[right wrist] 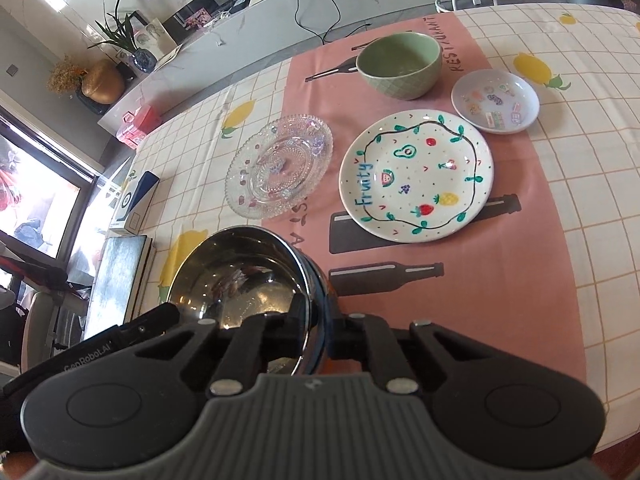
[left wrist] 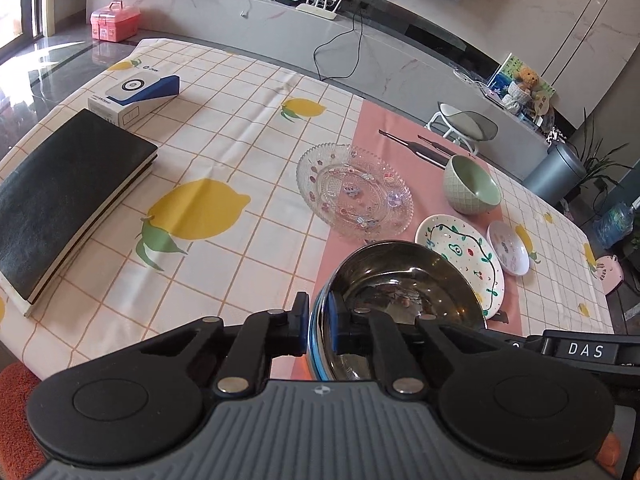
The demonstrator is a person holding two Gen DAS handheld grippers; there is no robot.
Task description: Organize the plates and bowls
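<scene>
Steel bowl [left wrist: 404,280] sits low-centre in both views, mouth up; round, so no long axis. Left gripper [left wrist: 319,328] and right gripper [right wrist: 318,324] each pinch opposite rim sides.

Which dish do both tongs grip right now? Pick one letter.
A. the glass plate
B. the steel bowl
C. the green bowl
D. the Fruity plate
B: the left tongs and the right tongs each pinch the rim of the steel bowl, while the other three dishes sit untouched on the table.
</scene>
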